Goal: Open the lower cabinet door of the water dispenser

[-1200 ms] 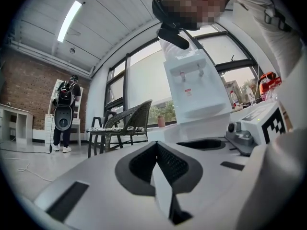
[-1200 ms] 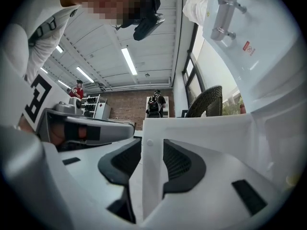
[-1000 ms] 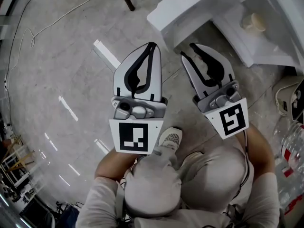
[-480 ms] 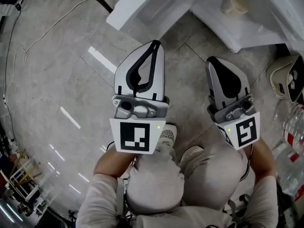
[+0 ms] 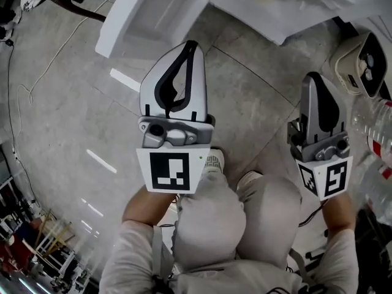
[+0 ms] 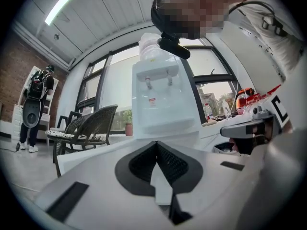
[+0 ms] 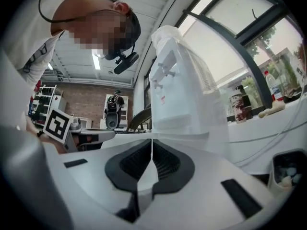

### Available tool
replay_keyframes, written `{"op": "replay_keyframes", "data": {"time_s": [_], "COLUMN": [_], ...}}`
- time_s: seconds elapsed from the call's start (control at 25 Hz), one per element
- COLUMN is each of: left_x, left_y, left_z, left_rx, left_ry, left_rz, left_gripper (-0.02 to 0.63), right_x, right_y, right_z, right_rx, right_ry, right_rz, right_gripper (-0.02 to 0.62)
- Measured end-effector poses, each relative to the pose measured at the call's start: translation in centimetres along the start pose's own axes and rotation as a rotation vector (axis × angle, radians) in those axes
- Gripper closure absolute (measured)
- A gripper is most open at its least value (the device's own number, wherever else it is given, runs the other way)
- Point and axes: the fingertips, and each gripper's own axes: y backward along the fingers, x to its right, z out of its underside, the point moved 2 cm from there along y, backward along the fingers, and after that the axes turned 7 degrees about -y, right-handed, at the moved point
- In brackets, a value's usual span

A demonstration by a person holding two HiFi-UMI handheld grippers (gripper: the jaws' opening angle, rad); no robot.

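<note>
White plastic water dispenser (image 6: 160,99) stands ahead. Its white lower cabinet door (image 5: 153,17) hangs swung open. Left gripper (image 5: 192,44) and right gripper (image 5: 313,77): jaws closed, empty, short of dispenser. Opening looks done; next, probably only keep clear.

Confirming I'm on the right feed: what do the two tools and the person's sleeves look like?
Left tool and right tool: white tapered shells, black ribbed pads, grey camera housing, white cube with black square markers. Pale sleeves; thin black cable by the right arm.
</note>
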Motion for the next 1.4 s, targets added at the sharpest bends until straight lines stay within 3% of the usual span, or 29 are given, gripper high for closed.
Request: {"op": "replay_keyframes", "data": {"time_s": [0.16, 0.44, 1.08, 1.2, 1.4], "left_x": [0.3, -1.3, -10.0, -10.4, -9.2], "left_y": [0.8, 2.8, 8.9, 10.4, 11.4], "left_z": [-5.8, -21.6, -68.5, -73.3, -75.9], "left_rx": [0.029, 0.033, 0.052, 0.071, 0.087], "left_ry": [0.008, -0.022, 0.032, 0.042, 0.048], "left_rz": [0.008, 0.032, 0.047, 0.069, 0.095], "left_gripper": [0.601, 0.601, 0.601, 0.601, 0.601], "right_x": [-0.2, -2.6, -11.3, -13.3, -14.8], "right_y": [2.4, 6.7, 15.9, 17.8, 19.9], "right_z": [-6.0, -21.2, -67.1, -71.9, -75.3], "right_rx": [0.019, 0.049, 0.111, 0.118, 0.139], "right_ry": [-0.018, -0.028, -0.054, -0.040, -0.008], "right_rz": [0.058, 0.174, 0.325, 0.310, 0.317], "right_gripper": [0.574, 0.574, 0.574, 0.574, 0.574]}}
